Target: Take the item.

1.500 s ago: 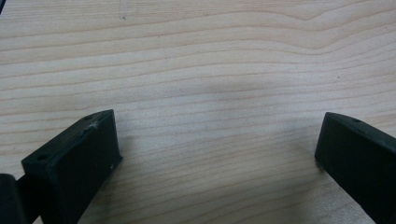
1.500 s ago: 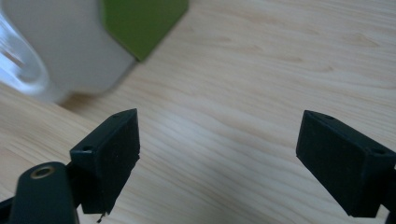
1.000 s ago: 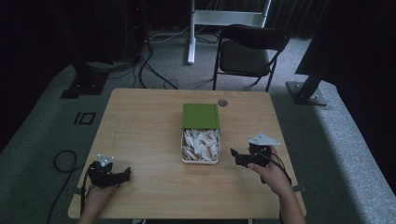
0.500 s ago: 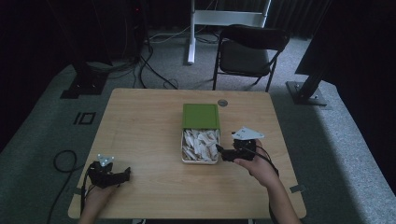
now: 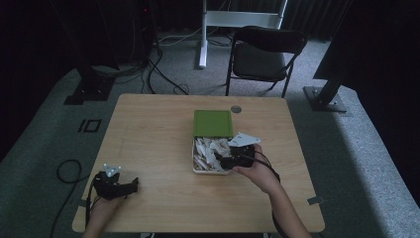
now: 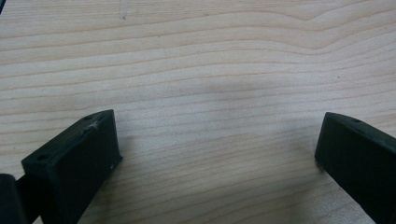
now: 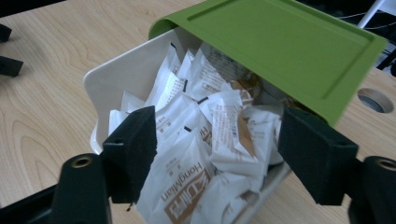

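The right gripper (image 5: 224, 161) hangs over the one white box (image 5: 197, 170) mid-table, its jaws just narrowing but still clear of the packets (image 7: 196, 154) (too many to count). One green lid (image 5: 213, 123) lies slid back for access. The left gripper (image 5: 130, 186) rests near-left, wide open, empty.

We see a pale wooden table (image 5: 148, 148) with a small round grommet hole (image 5: 236, 109) near its far edge, at about one o'clock from the table's middle. Beyond it, at twelve to one o'clock, a black folding chair (image 5: 265, 54) stands on the grey carpet (image 5: 346, 148). At twelve o'clock a white stand (image 5: 237, 20) rises behind it. At ten o'clock we find a dark stand base (image 5: 89, 91) with black cables (image 5: 158, 74) trailing across the floor beside it. At two o'clock sits another dark base (image 5: 324, 96).
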Available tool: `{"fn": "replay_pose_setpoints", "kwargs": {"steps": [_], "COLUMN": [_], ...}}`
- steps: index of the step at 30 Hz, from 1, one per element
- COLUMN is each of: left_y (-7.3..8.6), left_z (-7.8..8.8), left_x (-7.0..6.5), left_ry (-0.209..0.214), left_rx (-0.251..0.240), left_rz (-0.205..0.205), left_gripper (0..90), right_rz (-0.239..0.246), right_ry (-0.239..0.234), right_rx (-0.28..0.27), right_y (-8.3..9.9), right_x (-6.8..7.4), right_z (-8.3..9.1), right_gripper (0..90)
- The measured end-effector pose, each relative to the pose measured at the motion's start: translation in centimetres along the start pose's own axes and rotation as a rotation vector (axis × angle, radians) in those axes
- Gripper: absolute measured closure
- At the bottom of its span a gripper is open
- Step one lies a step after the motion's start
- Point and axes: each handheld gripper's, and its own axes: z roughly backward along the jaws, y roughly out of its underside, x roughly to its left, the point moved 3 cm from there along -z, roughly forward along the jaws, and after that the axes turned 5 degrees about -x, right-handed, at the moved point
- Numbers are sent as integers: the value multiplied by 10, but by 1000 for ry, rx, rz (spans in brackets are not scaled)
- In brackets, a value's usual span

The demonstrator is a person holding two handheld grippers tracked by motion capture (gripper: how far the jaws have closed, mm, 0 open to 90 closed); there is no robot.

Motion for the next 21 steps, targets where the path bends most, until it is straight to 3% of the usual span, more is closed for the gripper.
{"fn": "replay_pose_setpoints", "kwargs": {"steps": [7, 10, 21], "left_y": [0, 0, 0], "left_z": [0, 0, 0], "left_x": [0, 0, 0], "left_ry": [0, 0, 0], "left_rx": [2, 1, 1], "left_rz": [-3, -2, 0], "left_gripper": [7, 6, 7], "right_rz": [22, 11, 57], "right_ry": [-28, -22, -3], "right_rx": [49, 74, 116], "right_y": [-2, -2, -1], "right_x": [1, 0, -2], "right_z": [-16, -22, -36], "right_gripper": [388, 420, 517]}}
